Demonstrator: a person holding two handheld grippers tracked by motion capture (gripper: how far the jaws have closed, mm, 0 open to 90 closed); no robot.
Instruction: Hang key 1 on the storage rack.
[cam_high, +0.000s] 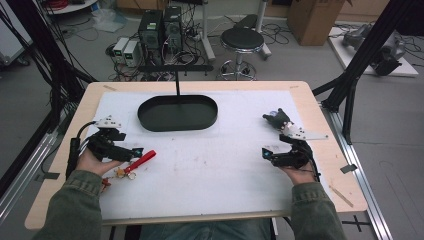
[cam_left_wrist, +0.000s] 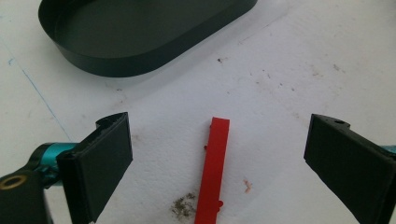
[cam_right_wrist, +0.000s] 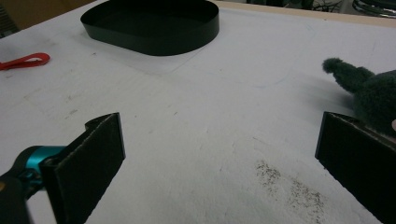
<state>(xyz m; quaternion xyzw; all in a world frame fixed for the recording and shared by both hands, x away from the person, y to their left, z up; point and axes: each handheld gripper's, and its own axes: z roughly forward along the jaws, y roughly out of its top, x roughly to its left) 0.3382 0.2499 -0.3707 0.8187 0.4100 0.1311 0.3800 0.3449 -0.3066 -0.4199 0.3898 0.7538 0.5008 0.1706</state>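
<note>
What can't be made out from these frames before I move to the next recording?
- Red tool: its lower end is cut off by the left gripper view's bottom edge; in the high view the left gripper covers part of it.
- Dark plush toy: cut off by the right gripper view's right edge; too small in the high view to identify.
- Black tray: its far rim is cut off in the left gripper view.
</note>
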